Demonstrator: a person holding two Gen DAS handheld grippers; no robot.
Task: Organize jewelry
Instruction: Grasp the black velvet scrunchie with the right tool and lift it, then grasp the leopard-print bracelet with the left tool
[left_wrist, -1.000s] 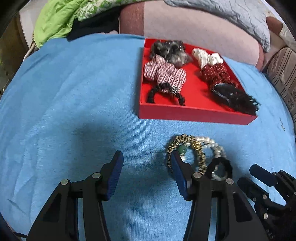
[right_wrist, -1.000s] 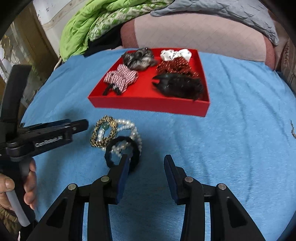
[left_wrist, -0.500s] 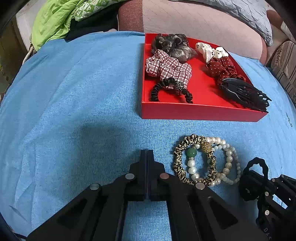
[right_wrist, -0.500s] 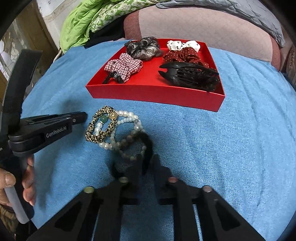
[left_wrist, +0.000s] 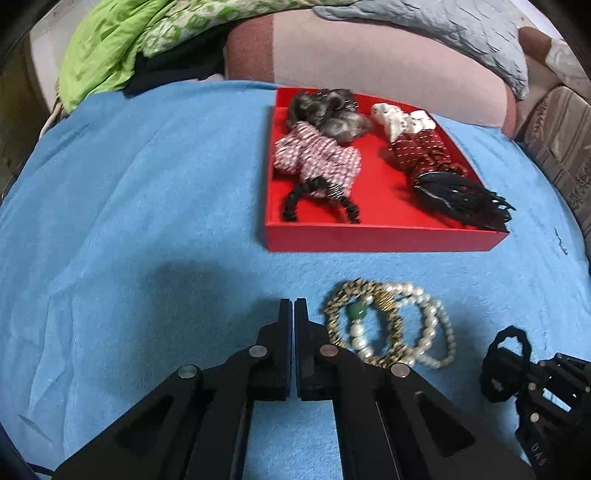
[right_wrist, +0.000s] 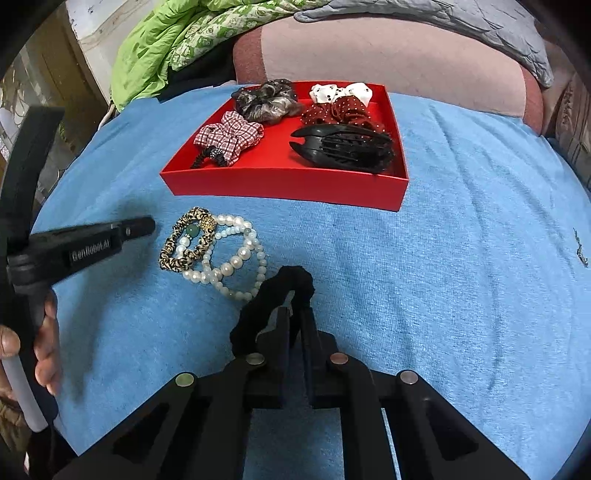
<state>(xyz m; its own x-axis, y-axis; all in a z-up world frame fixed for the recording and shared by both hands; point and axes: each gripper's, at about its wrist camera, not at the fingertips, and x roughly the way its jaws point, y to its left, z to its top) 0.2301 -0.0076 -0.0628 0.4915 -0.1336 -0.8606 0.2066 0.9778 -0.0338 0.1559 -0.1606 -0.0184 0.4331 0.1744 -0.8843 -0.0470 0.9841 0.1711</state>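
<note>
We see the right gripper (right_wrist: 295, 317) pinching a black hair tie (right_wrist: 275, 295), its fingers pressed together on the loop, which arches up and to the left of the tips above the blue cloth (right_wrist: 443, 295). The left gripper (left_wrist: 294, 314) has its fingers pressed together with only a thin slit between them, and nothing sits in it; its tips hover just left of the bracelets (left_wrist: 388, 328).

The bracelets, a leopard-print band tangled with pearl strands, lie on the cloth just beyond and to the left of the right gripper's tips. Farther off stands the red tray (right_wrist: 280, 184), holding a checked scrunchie (right_wrist: 231, 136), a grey scrunchie (right_wrist: 266, 99), a white and dark-red dotted bow (right_wrist: 341, 101) and a black claw clip (right_wrist: 343, 147).

The right wrist view shows the left gripper side-on, with the person's hand (right_wrist: 44, 343) on its handle. The left wrist view shows the hair tie (left_wrist: 506, 358) at its right edge, clear of the bracelets.
</note>
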